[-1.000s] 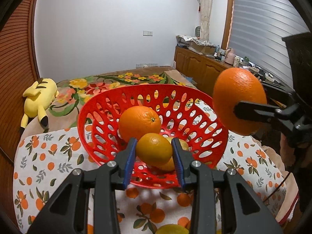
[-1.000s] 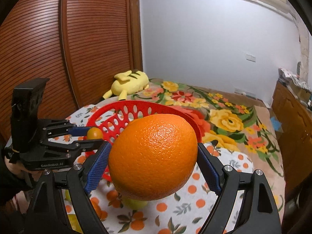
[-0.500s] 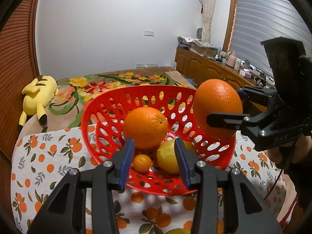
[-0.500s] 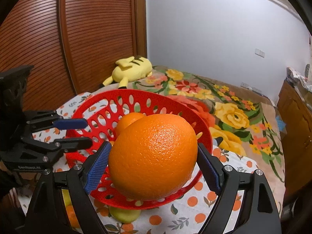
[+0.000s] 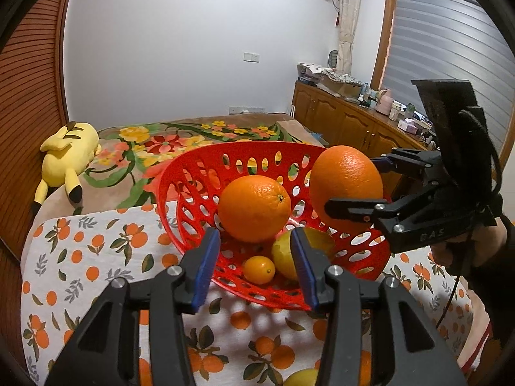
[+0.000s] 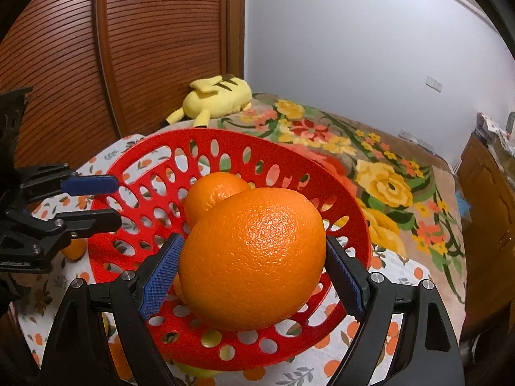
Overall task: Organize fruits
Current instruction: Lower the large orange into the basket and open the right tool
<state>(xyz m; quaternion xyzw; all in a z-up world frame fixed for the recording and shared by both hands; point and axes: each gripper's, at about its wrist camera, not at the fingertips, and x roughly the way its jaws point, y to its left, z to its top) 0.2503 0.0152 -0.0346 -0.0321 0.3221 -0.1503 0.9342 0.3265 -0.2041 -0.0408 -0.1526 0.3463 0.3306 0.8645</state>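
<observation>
The left wrist view looks forward and downward along its own black two-finger gripper with blue pads [image 5: 256, 265], close to the near rim of the red perforated plastic basket [image 5: 193, 173], facing a white wall, with a wooden sideboard [image 5: 347, 122] far right. The right wrist view sits just above the same basket [image 6: 351, 199] from its right side, facing a brown slatted wooden door [image 6: 145, 48]. Both views share the basket, the orange-printed white tablecloth [image 5: 80, 257] [image 6: 402, 276], the floral blanket [image 5: 154, 148] [image 6: 386, 177], and the yellow plush toy [image 5: 64, 157] [image 6: 219, 96]. Each camera catches the other gripper at its frame edge.
</observation>
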